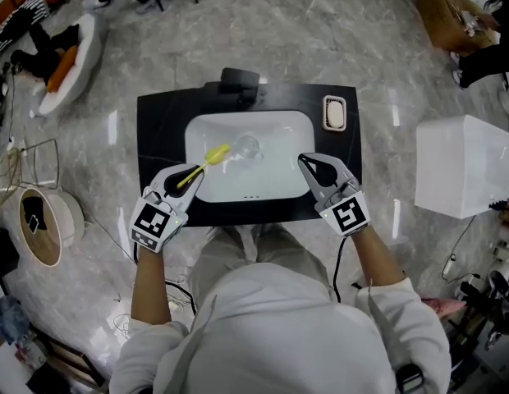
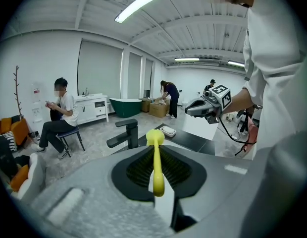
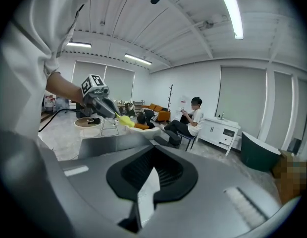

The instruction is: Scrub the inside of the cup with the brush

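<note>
My left gripper (image 1: 187, 177), at the lower left of the sink (image 1: 275, 130), has its fingers clamped on the handle of the yellow brush (image 1: 207, 161). The brush head points up and right over the white basin. The clear cup (image 1: 246, 147) sits near the middle of the basin, just right of the brush head; I cannot tell whether they touch. My right gripper (image 1: 310, 166) hovers at the basin's lower right, apart from the cup, its fingers pressed together with nothing between them. A black faucet (image 1: 240, 82) stands at the top edge of the black counter (image 1: 160, 121), and a soap dish (image 1: 334, 112) lies at its upper right
</note>
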Demonstrator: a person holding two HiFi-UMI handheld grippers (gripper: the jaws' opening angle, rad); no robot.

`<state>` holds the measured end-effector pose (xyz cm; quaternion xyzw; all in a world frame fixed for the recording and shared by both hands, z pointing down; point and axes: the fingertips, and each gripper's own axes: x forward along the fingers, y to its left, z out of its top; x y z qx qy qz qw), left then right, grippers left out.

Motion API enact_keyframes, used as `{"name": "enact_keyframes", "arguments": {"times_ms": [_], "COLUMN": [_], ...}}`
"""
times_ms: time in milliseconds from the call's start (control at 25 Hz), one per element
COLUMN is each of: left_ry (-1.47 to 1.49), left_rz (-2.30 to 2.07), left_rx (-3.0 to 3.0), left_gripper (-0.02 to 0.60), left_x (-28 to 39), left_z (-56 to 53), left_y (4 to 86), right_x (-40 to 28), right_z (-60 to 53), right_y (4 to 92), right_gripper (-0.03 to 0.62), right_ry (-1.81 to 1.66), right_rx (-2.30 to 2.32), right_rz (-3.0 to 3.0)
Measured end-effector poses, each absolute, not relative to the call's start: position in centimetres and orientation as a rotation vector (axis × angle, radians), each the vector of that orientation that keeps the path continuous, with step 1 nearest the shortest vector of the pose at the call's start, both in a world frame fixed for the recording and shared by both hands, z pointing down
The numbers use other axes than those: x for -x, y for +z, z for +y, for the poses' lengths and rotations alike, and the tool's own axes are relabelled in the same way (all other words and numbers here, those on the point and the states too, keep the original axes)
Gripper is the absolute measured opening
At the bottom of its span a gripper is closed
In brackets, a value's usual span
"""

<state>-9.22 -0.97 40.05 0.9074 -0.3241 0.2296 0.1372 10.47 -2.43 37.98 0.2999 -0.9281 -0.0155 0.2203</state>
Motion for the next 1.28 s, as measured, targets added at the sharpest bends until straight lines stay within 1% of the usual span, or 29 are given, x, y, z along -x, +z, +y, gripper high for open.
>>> {"name": "enact_keyframes", "arguments": {"times_ms": [1280], "left_ry": [0.657], "left_rz": [-0.947], "left_rx": [-2.635], "left_gripper": [0.040], "left_x": [8.84], "left_z": [-0.41], "left_y": [39.61], "right_x": [-10.56], "right_z": [-1.99], "right_y": [37.92], "right_gripper": [0.003], "right_ry": [-0.005], "right_rx": [-0.819], "right_rz": [-2.584]}}
